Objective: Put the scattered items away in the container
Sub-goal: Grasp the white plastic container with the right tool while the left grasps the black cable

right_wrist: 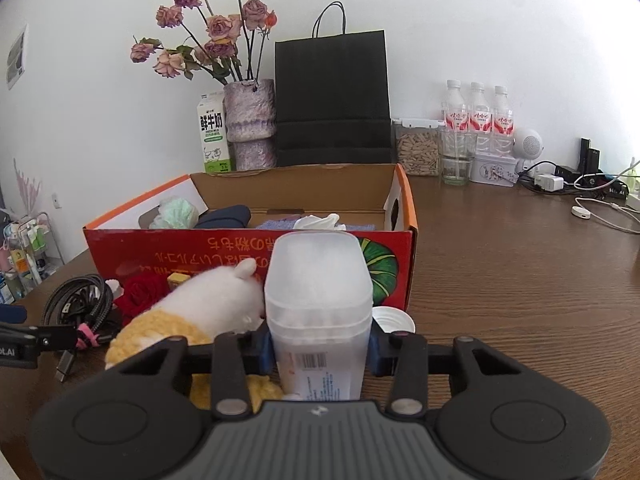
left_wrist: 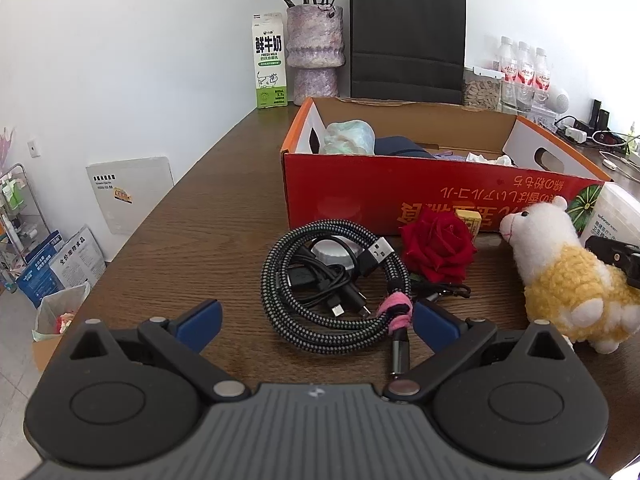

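An open red cardboard box point(left_wrist: 400, 184) point(right_wrist: 160, 248) stands on the brown table and holds cloths and a tissue. In front of it lie a coiled braided cable bundle point(left_wrist: 304, 308) point(right_wrist: 80, 300), a red rose point(left_wrist: 438, 248) point(right_wrist: 140, 292) and a white-and-yellow alpaca plush point(left_wrist: 568, 280) point(right_wrist: 208, 300). My left gripper point(left_wrist: 318, 320) is open, its blue pads on either side of the cable coil's near edge. My right gripper point(right_wrist: 320, 354) is shut on a translucent white plastic container point(right_wrist: 320, 300) point(left_wrist: 608, 212) that stands beside the plush.
A white cap point(right_wrist: 394, 318) lies behind the container, and a small yellow box point(left_wrist: 468, 218) sits by the rose. Along the back wall stand a milk carton point(left_wrist: 269, 64), a vase point(left_wrist: 314, 52), a black bag point(left_wrist: 408, 36), bottles point(right_wrist: 478, 116) and chargers point(right_wrist: 560, 180).
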A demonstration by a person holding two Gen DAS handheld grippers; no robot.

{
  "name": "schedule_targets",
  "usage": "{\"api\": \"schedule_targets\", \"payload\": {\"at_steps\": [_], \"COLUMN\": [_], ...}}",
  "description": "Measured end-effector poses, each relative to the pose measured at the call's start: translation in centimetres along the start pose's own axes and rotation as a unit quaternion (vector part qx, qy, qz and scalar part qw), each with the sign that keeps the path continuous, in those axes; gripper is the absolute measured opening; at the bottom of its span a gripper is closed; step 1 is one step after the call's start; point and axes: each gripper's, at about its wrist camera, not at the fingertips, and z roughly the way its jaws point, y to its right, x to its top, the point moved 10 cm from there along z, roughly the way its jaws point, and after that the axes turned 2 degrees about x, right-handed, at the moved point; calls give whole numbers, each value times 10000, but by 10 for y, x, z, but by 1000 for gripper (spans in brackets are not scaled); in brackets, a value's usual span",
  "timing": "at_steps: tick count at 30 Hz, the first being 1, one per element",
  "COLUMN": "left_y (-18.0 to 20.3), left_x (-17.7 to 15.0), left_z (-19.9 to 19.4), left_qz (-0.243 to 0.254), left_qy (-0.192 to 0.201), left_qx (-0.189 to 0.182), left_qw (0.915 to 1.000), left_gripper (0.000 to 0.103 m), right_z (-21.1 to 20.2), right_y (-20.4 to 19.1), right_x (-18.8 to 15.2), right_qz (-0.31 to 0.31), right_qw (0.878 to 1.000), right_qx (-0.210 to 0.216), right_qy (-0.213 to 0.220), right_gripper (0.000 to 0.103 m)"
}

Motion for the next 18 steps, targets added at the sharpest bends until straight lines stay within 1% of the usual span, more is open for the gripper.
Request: {"api": "schedule_targets", "payload": {"at_steps": [5,10,16,18], "left_y": [9,15,17,20], "left_x": [2,7,13,12], "left_z": [10,18,25,26], "left_qz": [193,667,913,972], "left_qy": [-47,-39,-55,-96], "left_qx": [0,55,-104,-237], "left_qw": [9998,9978,9958,9949], "left_gripper": [103,103,103,103], "right_z": [-6,-8,-9,-9], "right_y": [8,7,7,6], "right_x": [-3,-5,-6,-7], "right_qz": [-81,-165,-136,-142], "right_qw": [9997,9995,9996,9996], "right_qx": [-169,-176,-142,-141], "right_qy": [161,198,194,189], "right_gripper": [40,40,40,40]}}
